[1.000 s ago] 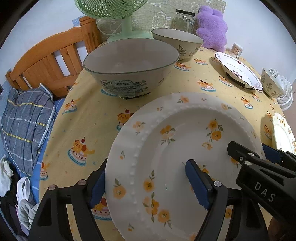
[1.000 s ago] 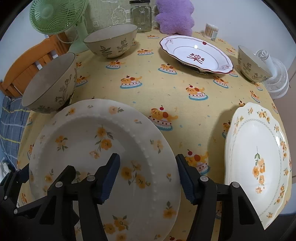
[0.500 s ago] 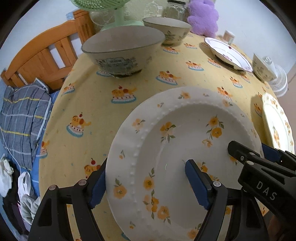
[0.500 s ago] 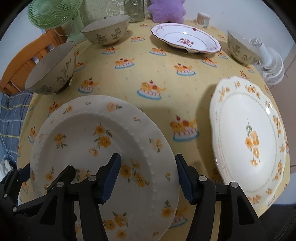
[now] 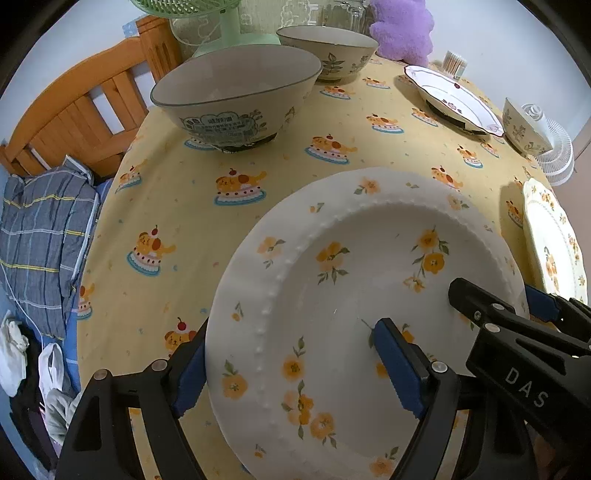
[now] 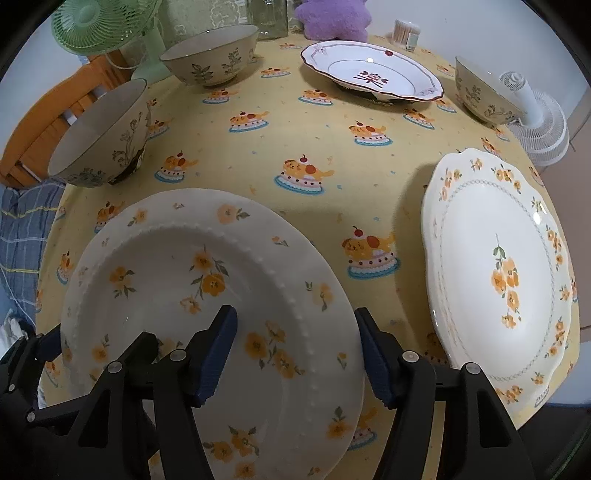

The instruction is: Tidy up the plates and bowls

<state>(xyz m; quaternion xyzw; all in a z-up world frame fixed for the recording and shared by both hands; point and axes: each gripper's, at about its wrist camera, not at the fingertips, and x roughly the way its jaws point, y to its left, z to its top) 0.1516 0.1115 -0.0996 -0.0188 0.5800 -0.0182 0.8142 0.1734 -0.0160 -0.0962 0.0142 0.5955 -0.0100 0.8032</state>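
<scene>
A white plate with orange flowers and a beaded rim point(image 5: 354, 295) point(image 6: 207, 306) is held above the table by both grippers. My left gripper point(image 5: 291, 369) is shut on its left rim. My right gripper point(image 6: 295, 354) is shut on its right rim. A scalloped cream plate with orange flowers point(image 6: 495, 266) point(image 5: 554, 236) lies on the table to the right. A red-trimmed plate point(image 6: 369, 70) lies at the back. A large bowl point(image 5: 236, 96) point(image 6: 103, 136) stands at the left, a second leaf-pattern bowl point(image 6: 214, 55) behind it, a third bowl point(image 6: 480, 92) at the right.
The round table has a yellow cloth point(image 6: 295, 133). A green fan point(image 6: 99, 26), a glass jar point(image 6: 267, 18) and a purple plush toy point(image 6: 332, 18) stand at the back. A white fan point(image 6: 535, 118) stands at the right edge. A wooden chair point(image 5: 74, 114) with clothes is left.
The held plate and both grippers have moved over the table; the large bowl looks nearer in the left view, and the scalloped plate sits closer in the right view.
</scene>
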